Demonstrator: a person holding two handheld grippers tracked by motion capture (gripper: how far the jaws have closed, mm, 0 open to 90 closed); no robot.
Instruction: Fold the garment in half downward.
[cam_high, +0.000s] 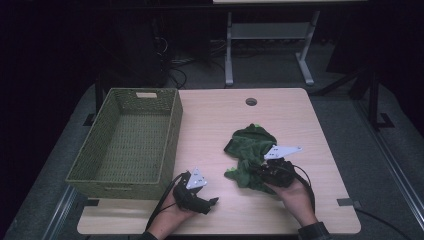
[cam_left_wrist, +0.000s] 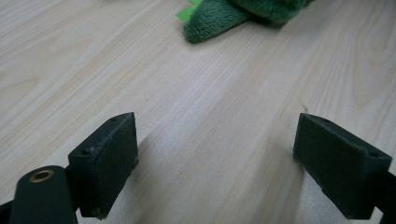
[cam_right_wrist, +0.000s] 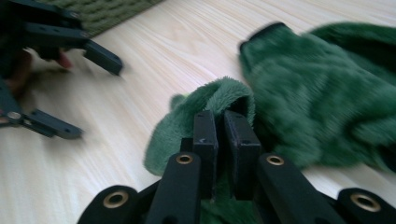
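Note:
A green plush cloth (cam_high: 252, 140) lies crumpled on the wooden table (cam_high: 210, 120), right of centre. My right gripper (cam_high: 251, 170) reaches into its near edge from the right. In the right gripper view that gripper (cam_right_wrist: 219, 117) is shut on a raised fold of the green cloth (cam_right_wrist: 317, 98), the pads nearly together with plush between them. My left gripper (cam_high: 212, 199) rests near the table's front edge, left of the cloth and apart from it. Its jaws stand wide open over bare wood (cam_left_wrist: 217, 128). A corner of the cloth (cam_left_wrist: 219, 18) shows farther off.
A green woven basket (cam_high: 167, 145) stands on the table's left side, with nothing seen inside it; its corner (cam_right_wrist: 107, 11) shows beyond the open left gripper (cam_right_wrist: 93, 98). A round cable hole (cam_high: 251, 101) sits near the far edge. Table legs and cables stand behind.

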